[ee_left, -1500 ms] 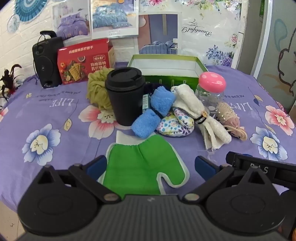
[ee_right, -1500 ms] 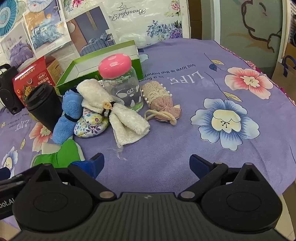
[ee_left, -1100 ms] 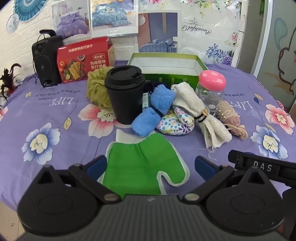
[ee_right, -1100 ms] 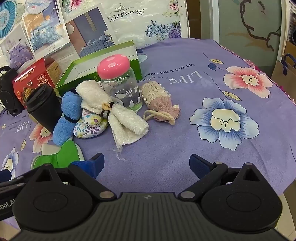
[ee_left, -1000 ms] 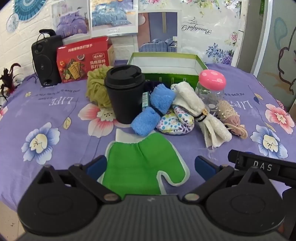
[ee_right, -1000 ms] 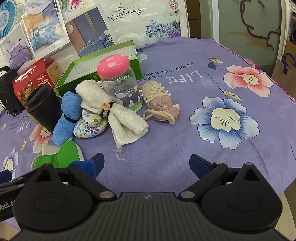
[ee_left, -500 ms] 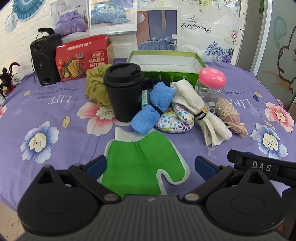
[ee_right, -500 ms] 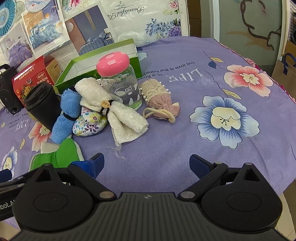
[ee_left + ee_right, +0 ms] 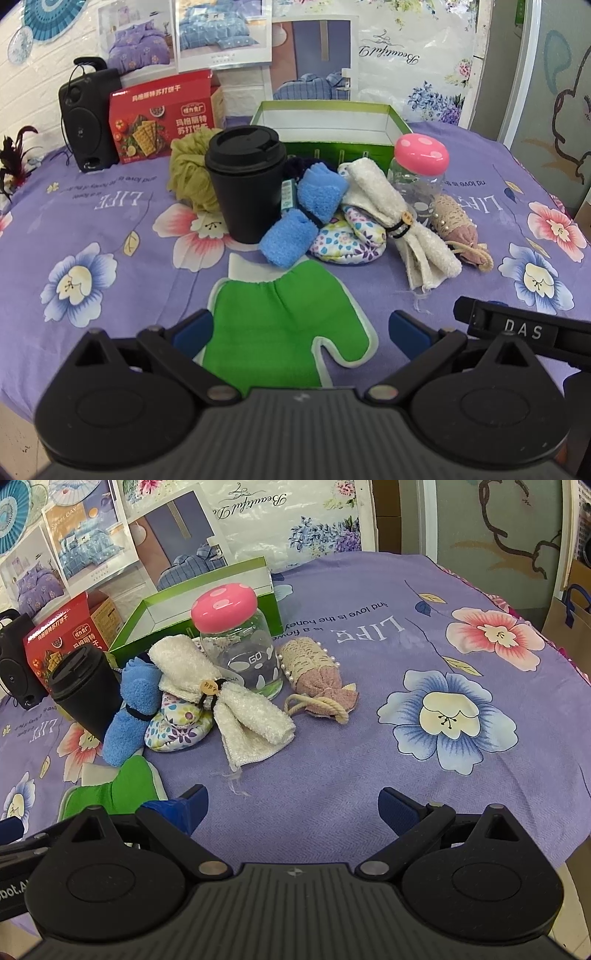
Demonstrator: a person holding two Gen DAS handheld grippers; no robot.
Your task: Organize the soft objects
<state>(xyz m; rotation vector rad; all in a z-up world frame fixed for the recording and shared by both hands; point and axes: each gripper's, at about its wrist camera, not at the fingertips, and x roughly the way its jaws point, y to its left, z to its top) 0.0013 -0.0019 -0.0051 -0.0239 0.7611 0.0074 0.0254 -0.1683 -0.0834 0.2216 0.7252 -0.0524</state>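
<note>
white brick wall [image 9: 22, 88], bedding posters [image 9: 223, 31], floral tablecloth [image 9: 92, 229]

Black ribbed left gripper [image 9: 299, 332], blue fingertip pads [image 9: 408, 329], silver pivot screws

I see a green mitt [image 9: 284, 328] edged white, a blue sock [image 9: 303, 218], a cream towel [image 9: 399, 218], and a purple flowered tablecloth [image 9: 424, 760].

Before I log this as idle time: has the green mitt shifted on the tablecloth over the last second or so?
No. The green mitt lies in the same spot below the black cup, its cuff by the same pink flower print; only slight camera drift.
</note>
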